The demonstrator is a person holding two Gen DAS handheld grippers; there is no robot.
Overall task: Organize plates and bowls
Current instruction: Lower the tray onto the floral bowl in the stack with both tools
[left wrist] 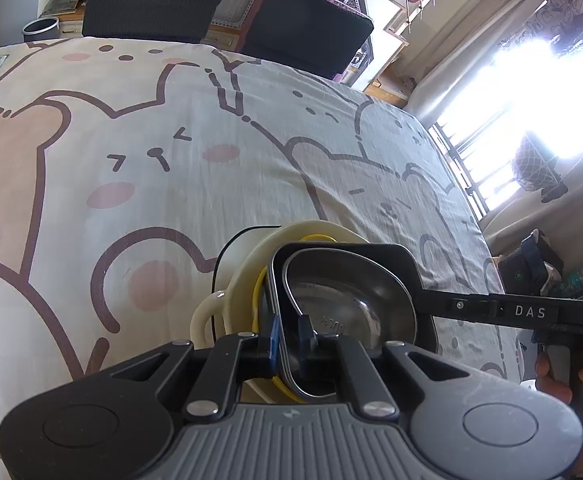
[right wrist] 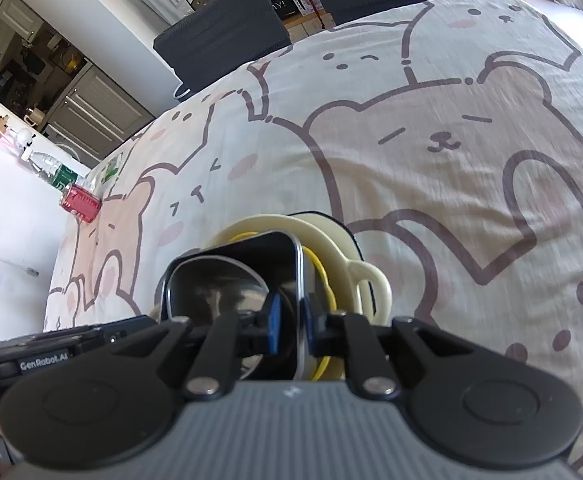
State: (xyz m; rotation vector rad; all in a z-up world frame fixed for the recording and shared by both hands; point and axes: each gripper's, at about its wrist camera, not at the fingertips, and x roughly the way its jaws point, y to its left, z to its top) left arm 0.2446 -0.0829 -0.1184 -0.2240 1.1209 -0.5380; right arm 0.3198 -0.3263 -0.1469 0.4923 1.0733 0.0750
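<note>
A black bowl with a steel inside (left wrist: 347,296) sits in a stack with a yellow-rimmed dish (left wrist: 260,284) and a cream bowl with loop handles (left wrist: 207,312) on the bear-print cloth. My left gripper (left wrist: 289,346) is shut on the black bowl's near rim. My right gripper (right wrist: 289,326) is shut on the opposite rim of the same black bowl (right wrist: 219,288). The cream bowl (right wrist: 363,268) and yellow rim (right wrist: 323,272) also show in the right wrist view. The right gripper's body (left wrist: 531,312) shows in the left wrist view.
The table is covered by a bear-print cloth (left wrist: 171,140). Two dark chairs (left wrist: 155,0) stand at the far edge. A red box (right wrist: 81,202) sits at the table's left edge in the right wrist view. A bright window (left wrist: 531,92) is on the right.
</note>
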